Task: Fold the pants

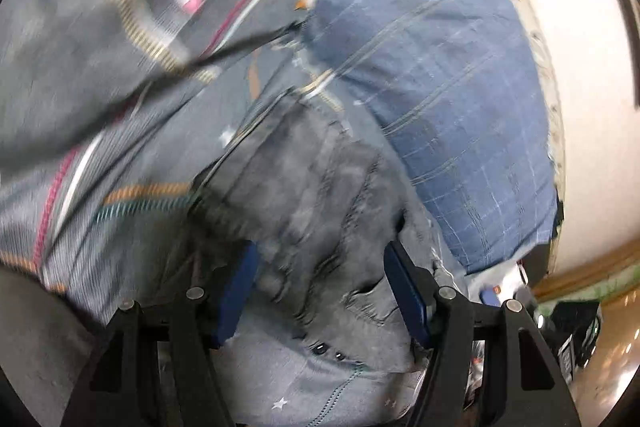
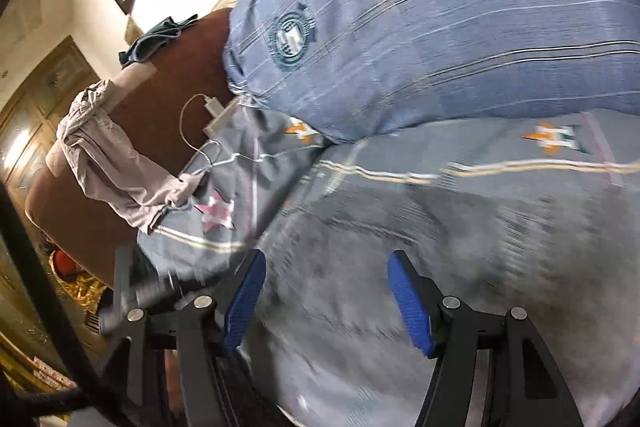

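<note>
Both the left gripper [image 1: 320, 291] and the right gripper [image 2: 326, 297] are standing wide, gripping nothing. The grey pants [image 1: 316, 195] are lying beneath them on a patterned bedsheet [image 2: 500, 163]. A blue pillow [image 2: 420, 27] is resting beyond, near a cream wall [image 1: 576, 75].

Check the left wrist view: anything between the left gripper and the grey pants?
Nothing visible. The grey pants lie on the patterned bedsheet, directly ahead of the left gripper, and the cloth already shows between its open fingers. The blue pillow sits beyond, off to the side. Blur hides contact.
</note>
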Motion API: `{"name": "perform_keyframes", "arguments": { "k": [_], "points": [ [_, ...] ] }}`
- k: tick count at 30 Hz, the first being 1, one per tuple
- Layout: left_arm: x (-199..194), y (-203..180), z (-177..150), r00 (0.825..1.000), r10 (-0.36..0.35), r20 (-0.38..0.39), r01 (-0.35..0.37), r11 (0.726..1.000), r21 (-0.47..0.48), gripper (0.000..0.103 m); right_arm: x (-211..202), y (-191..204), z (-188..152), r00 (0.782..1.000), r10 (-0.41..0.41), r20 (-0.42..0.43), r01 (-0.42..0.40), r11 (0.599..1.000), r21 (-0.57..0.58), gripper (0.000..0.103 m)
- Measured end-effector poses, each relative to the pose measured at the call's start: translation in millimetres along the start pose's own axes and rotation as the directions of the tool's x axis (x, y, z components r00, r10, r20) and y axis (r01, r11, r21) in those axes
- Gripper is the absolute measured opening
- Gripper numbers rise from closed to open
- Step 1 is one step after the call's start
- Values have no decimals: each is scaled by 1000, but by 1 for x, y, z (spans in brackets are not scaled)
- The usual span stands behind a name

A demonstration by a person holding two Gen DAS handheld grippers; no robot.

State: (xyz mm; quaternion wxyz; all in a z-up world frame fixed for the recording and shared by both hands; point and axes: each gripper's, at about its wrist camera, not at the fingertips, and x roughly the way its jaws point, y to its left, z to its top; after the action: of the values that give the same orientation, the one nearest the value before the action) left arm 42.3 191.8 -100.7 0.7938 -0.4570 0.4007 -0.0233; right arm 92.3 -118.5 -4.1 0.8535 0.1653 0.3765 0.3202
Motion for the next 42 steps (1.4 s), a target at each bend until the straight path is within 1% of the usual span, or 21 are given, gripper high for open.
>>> {"name": "perform_keyframes", "arguments": {
  "k": [2, 4, 7, 9, 10, 13, 15, 19, 20, 21, 22, 24, 26, 28, 30, 31, 33, 34, 36, 40, 42],
  "points": [
    [3, 11, -4, 1000, -16, -13, 15, 999, -39, 67, 28, 3, -5, 1000, 5, 2, -5, 1000, -2, 67],
    [10, 23, -2, 1000, 1, -26, -3, 997, -71, 66, 48, 2, -17, 1000, 11, -23, -11, 1000, -9, 67],
    [22, 34, 1, 998, -24, -64, 15, 990, -140, 66, 65, -6, -31, 997, 9, -72, -11, 1000, -22, 67],
    [29, 33, -1, 996, -4, -85, -7, 992, -129, 66, 73, -14, -37, 995, -20, -102, 18, 1000, -22, 67],
    [32, 30, -1, 996, 8, -85, -18, 993, -117, 65, 76, -19, -39, 994, -26, -111, 26, 1000, -9, 67],
    [34, 24, 2, 998, 26, -58, -32, 994, -101, 65, 90, -34, -45, 989, 21, -144, -13, 998, 60, 67],
    [37, 22, 8, 998, 40, -50, -46, 992, -113, 65, 96, -36, -49, 987, 27, -158, -16, 998, 67, 67],
    [45, 28, 21, 999, 13, -49, -21, 984, -176, 65, 103, -25, -57, 978, -35, -204, 35, 999, -1, 67],
    [44, 25, 23, 999, 20, -40, -27, 986, -166, 60, 105, -23, -59, 975, -55, -217, 53, 998, -18, 67],
    [41, 19, 23, 999, 42, -22, -44, 991, -127, 48, 108, -20, -62, 971, -82, -226, 74, 996, -44, 67],
    [40, 13, 23, 998, 63, -14, -64, 994, -92, 30, 108, -18, -63, 970, -92, -223, 80, 995, -60, 67],
    [31, -2, 19, 997, 78, 24, -77, 997, -22, 26, 106, -15, -64, 970, -98, -225, 82, 994, -77, 67],
    [20, -21, 12, 992, 96, 76, -101, 993, 66, 25, 102, -16, -63, 971, -50, -235, 39, 998, -49, 67],
    [15, -45, 7, 984, 127, 122, -145, 977, 157, 25, 95, -20, -60, 971, -12, -237, 10, 1000, -9, 67],
    [13, -59, 4, 980, 144, 141, -170, 966, 196, 24, 84, -27, -52, 970, 33, -240, -24, 999, 41, 67],
    [12, -71, 2, 978, 146, 152, -180, 954, 238, 24, 75, -30, -45, 971, 59, -230, -46, 997, 63, 67],
    [10, -94, -5, 971, 152, 186, -209, 916, 344, 23, 53, -38, -30, 977, 90, -192, -71, 992, 107, 67],
    [10, -112, -12, 965, 154, 210, -232, 874, 427, 23, 41, -43, -22, 979, 109, -171, -88, 988, 125, 67],
    [14, -138, -26, 959, 156, 238, -265, 797, 543, 24, 18, -56, -4, 977, 166, -136, -139, 972, 188, 67],
    [34, -188, -63, 955, 158, 252, -295, 611, 735, 23, -9, -75, 16, 962, 260, -86, -234, 944, 234, 68],
    [45, -205, -80, 964, 145, 222, -265, 554, 789, 23, -17, -86, 17, 952, 302, -41, -284, 928, 240, 68]
  ]
}}
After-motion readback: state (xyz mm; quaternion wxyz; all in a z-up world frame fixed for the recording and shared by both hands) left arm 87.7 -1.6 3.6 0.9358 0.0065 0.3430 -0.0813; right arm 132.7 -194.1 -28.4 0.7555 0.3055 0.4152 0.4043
